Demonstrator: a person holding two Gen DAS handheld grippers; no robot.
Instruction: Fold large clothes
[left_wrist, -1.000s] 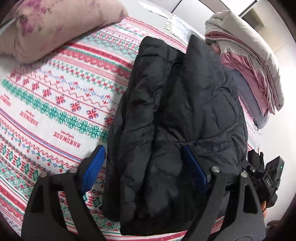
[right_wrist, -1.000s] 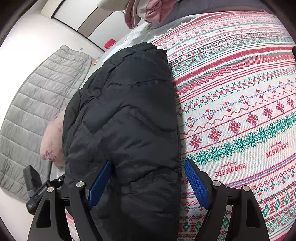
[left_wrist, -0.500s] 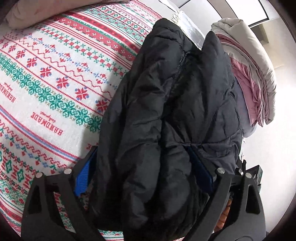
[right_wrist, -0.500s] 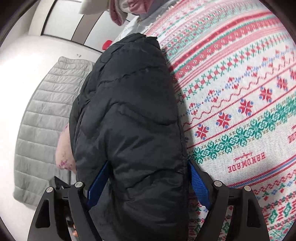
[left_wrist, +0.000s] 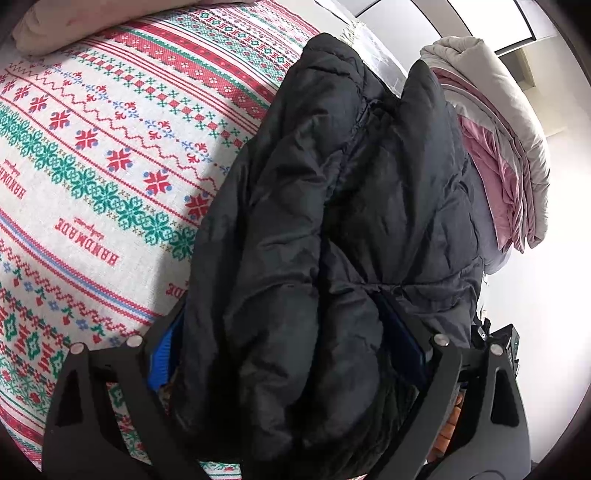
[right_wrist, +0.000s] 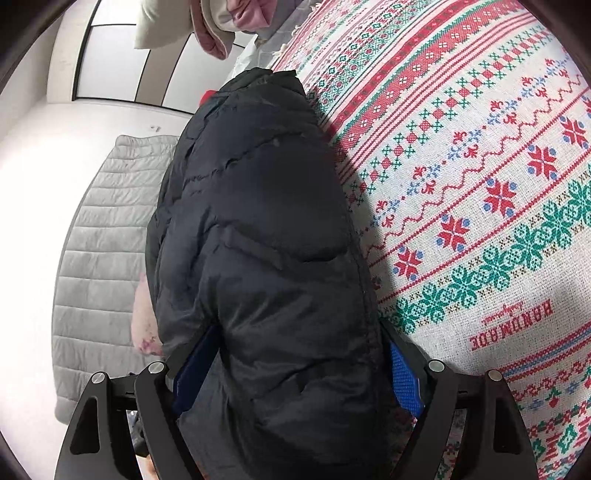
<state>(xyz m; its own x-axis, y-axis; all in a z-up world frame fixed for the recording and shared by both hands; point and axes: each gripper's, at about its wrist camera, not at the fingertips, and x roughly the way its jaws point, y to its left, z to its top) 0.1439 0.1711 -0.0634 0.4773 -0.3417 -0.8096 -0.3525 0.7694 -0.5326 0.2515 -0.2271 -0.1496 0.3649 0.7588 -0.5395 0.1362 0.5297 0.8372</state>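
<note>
Jacket (left_wrist: 332, 229): black, puffy, bundled lengthwise above the patterned bedspread (left_wrist: 92, 155).
Left claw (left_wrist: 291, 354): blue pads pressed into the near end of the jacket, gripping it.
Right claw (right_wrist: 295, 373): closed likewise on a thick fold of the jacket.
Background: folded pink and beige bedding (left_wrist: 506, 155); grey quilted mat (right_wrist: 96, 258).

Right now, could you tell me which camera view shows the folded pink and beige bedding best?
The left wrist view: the bedding lies in full at upper right, behind the black jacket. The right wrist view shows only a hanging edge at the top.
</note>
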